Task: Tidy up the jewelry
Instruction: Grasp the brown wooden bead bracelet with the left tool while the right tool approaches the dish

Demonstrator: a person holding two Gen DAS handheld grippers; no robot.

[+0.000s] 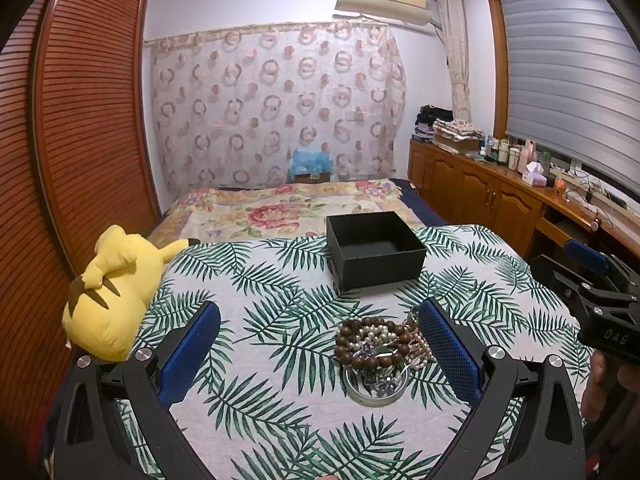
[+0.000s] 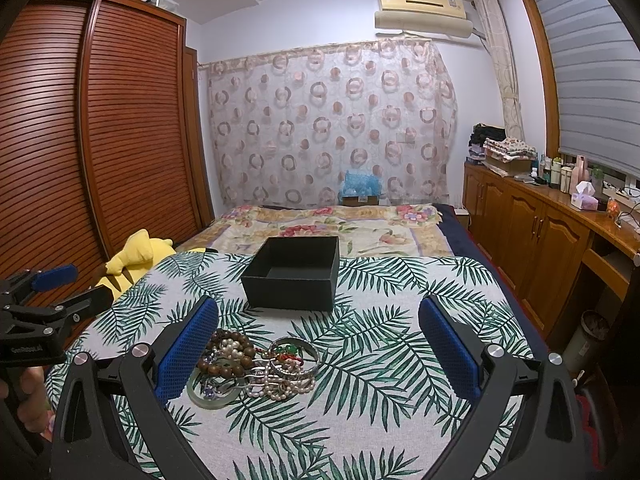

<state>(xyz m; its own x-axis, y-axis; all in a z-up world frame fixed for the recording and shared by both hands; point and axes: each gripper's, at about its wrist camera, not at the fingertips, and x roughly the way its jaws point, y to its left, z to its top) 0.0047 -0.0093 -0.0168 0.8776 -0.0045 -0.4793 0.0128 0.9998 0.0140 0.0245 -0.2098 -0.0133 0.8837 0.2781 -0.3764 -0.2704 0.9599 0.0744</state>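
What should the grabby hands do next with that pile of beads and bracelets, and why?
Probably lower the left gripper onto the brown bead bracelet and close. Both grippers are open and empty, the jewelry pile lies tangled on the leaf-print cloth, and the black box behind it looks empty. The bracelet sits on top, between the left fingers.

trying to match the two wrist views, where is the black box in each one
Left wrist: black box sits right of centre on the leaf-print cloth, beyond the jewelry pile.
Right wrist: black box sits slightly left of centre, beyond the jewelry pile.
Shared landmark: yellow plush toy at the left.
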